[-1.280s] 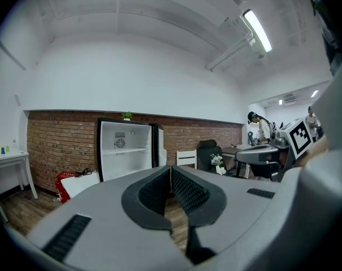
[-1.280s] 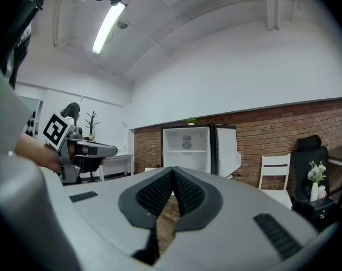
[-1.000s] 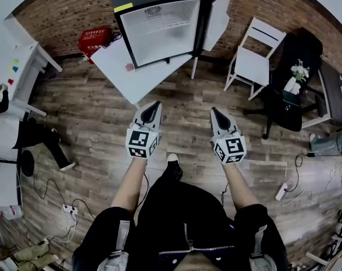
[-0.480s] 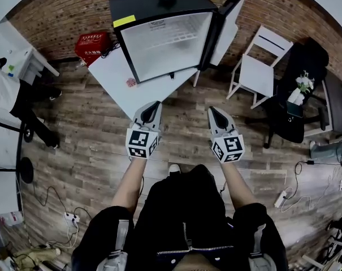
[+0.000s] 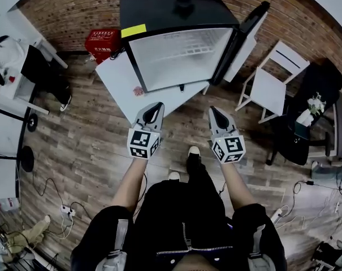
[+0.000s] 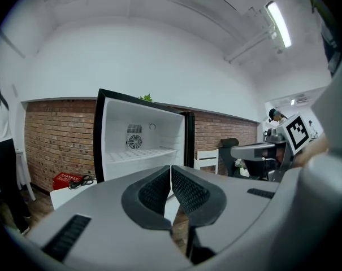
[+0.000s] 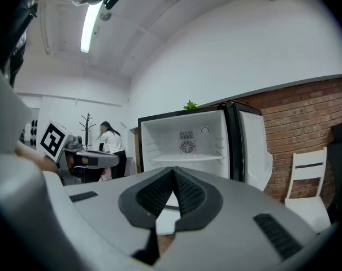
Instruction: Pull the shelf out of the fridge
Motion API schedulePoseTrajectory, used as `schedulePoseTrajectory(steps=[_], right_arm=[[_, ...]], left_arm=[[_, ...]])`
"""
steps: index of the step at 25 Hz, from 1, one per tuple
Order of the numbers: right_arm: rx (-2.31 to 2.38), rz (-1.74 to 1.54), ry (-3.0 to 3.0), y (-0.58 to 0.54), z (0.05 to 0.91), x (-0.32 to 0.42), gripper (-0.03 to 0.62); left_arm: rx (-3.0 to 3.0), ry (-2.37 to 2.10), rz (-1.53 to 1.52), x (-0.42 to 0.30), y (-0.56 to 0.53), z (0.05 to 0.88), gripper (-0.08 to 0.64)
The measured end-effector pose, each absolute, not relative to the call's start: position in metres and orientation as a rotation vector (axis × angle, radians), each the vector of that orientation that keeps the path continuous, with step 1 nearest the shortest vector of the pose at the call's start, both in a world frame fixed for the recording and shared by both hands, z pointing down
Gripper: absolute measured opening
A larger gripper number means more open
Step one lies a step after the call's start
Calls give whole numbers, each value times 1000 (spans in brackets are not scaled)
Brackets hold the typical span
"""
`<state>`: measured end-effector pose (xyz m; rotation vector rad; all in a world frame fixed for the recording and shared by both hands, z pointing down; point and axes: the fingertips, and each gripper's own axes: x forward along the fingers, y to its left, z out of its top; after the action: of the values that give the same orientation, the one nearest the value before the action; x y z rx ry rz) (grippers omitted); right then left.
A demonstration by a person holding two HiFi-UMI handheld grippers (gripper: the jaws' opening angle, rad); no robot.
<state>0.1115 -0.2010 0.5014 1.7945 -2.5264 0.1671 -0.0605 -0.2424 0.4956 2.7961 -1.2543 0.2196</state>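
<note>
Head view, the fridge (image 5: 176, 16) stands door-open on the white bench (image 5: 121, 79), shelf (image 5: 181, 50) seated inside it, left gripper (image 5: 157, 105) and right gripper (image 5: 212, 110) well short of it; left gripper view, pads (image 6: 152, 192) pressed together, empty; right gripper view, likewise closed on nothing.

readable text: none | yellow sticker (image 5: 133, 31) on fridge (image 5: 176, 7): unreadable | red crate (image 5: 103, 38) print: too small

left gripper (image 5: 157, 105): grey shell, black pads (image 6: 155, 192), black-white marker cube (image 5: 142, 143) | right gripper (image 5: 213, 109): same | clothing (image 5: 182, 213): black, grey straps (image 5: 118, 239)
</note>
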Motion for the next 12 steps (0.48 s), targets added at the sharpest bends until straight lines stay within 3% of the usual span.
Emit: schedulePoseTrajectory(steps=[12], right_arm=[[1568,228,-2688,-315,495,132,7]], left_arm=[[2605,-1496,180,-46,-320,494,23]])
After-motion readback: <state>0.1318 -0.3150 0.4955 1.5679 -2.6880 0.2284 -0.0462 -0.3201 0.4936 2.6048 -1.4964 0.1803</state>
